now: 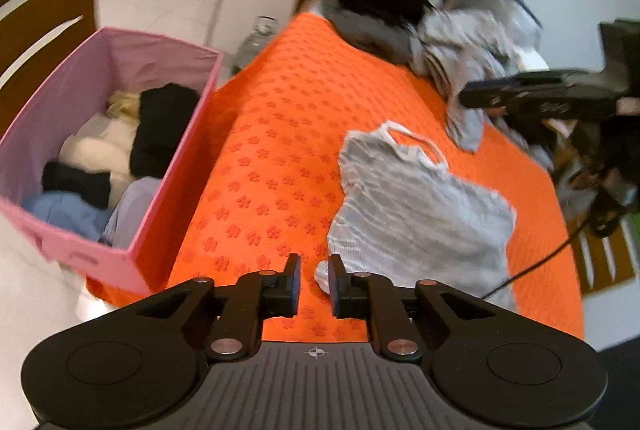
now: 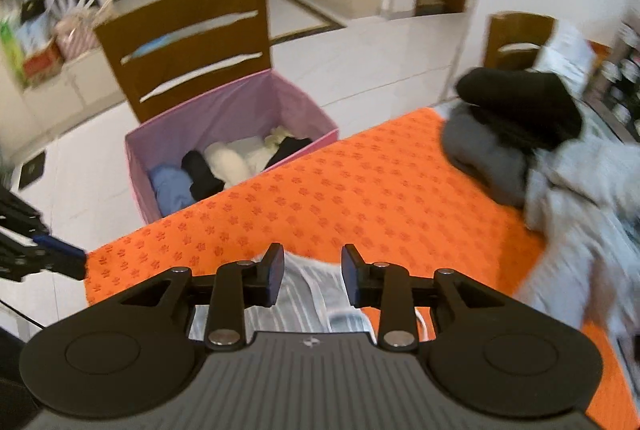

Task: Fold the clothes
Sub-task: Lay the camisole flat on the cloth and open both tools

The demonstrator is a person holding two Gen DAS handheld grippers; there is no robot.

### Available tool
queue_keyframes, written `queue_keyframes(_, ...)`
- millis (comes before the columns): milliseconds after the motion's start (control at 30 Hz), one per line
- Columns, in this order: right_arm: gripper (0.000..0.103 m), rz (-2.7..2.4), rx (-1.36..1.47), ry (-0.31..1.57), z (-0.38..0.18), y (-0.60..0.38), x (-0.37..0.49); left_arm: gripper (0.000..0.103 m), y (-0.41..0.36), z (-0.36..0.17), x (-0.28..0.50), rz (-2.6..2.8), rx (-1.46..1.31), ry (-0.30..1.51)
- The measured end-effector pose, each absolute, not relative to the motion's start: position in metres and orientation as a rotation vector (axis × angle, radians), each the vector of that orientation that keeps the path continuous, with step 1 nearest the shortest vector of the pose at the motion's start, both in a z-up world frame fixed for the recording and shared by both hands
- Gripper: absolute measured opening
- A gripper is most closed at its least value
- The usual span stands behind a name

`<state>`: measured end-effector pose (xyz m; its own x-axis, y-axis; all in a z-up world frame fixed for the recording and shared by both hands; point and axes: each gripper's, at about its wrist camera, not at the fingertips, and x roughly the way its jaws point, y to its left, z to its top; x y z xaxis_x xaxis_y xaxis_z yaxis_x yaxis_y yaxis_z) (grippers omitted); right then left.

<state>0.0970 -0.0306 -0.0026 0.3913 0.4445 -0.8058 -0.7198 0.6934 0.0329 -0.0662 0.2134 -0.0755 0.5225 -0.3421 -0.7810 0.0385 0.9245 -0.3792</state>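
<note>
A grey-and-white striped top (image 1: 416,206) lies spread on the orange patterned table cover (image 1: 280,134). My left gripper (image 1: 315,288) is open just above the cover, at the top's near corner, with nothing between its fingers. My right gripper (image 2: 313,276) is open above the same striped top (image 2: 316,294), which shows under its fingers. The right gripper also shows in the left wrist view (image 1: 480,96) at the far right. The left gripper's tip shows in the right wrist view (image 2: 60,256) at the left edge.
A pink fabric box (image 1: 168,166) holding folded clothes stands left of the table, also in the right wrist view (image 2: 224,110). A pile of grey and black clothes (image 1: 440,34) lies at the far end. Wooden chairs (image 2: 188,42) stand beyond the box.
</note>
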Motion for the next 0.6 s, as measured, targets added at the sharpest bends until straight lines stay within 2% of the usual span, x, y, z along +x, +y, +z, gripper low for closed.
queue_keyframes(167,0.042,0.654,-0.259,0.894,0.002,-0.083,0.057,0.029,0.199,-0.086,-0.055,-0.371,-0.192,1.005)
queue_keyframes(433,0.042,0.489,-0.163,0.949,-0.031,-0.141,-0.018,0.044,0.176,-0.101,-0.043,-0.525,-0.035,1.041)
queue_keyframes(600,0.043,0.383,-0.092,0.992,-0.059,-0.161,-0.058,0.047,0.165,-0.109,-0.042,-0.577,0.067,1.045)
